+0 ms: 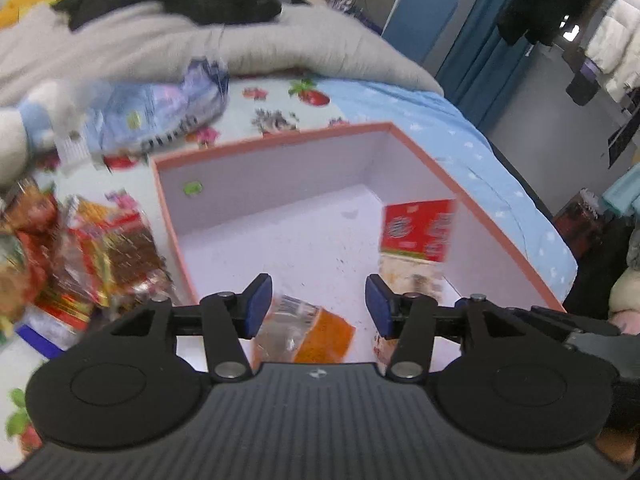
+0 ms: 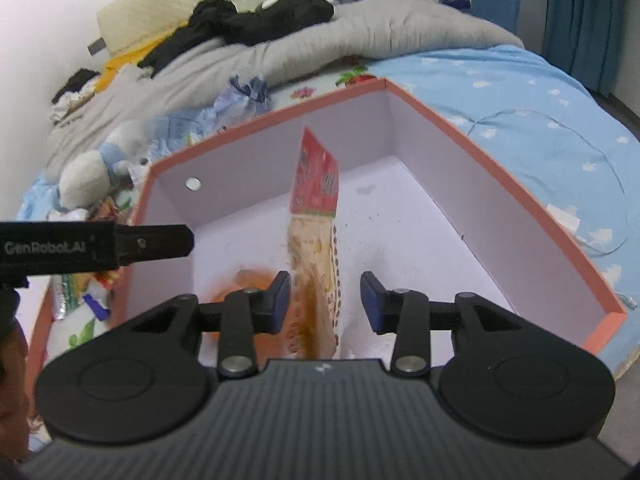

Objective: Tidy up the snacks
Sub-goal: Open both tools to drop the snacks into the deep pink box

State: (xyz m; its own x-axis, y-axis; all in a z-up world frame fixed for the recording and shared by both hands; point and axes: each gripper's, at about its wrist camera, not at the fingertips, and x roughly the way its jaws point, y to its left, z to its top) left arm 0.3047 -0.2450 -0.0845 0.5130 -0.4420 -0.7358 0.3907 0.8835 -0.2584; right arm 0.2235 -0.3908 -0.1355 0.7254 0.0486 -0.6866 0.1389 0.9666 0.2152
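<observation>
A pink-rimmed box with white walls lies open on the bed. My left gripper hangs open over its near end, and an orange snack packet lies on the box floor just below the blue pads, touching neither. A red-topped snack packet stands by the right wall. In the right wrist view that red-topped packet is on edge and blurred between the spread fingers of my right gripper, with the right pad clear of it. The orange packet shows behind the left finger.
A heap of loose snack packets lies left of the box. A blue-white bag and a plush toy lie beyond it. Grey bedding with dark clothes covers the far bed. One left gripper finger reaches in from the left.
</observation>
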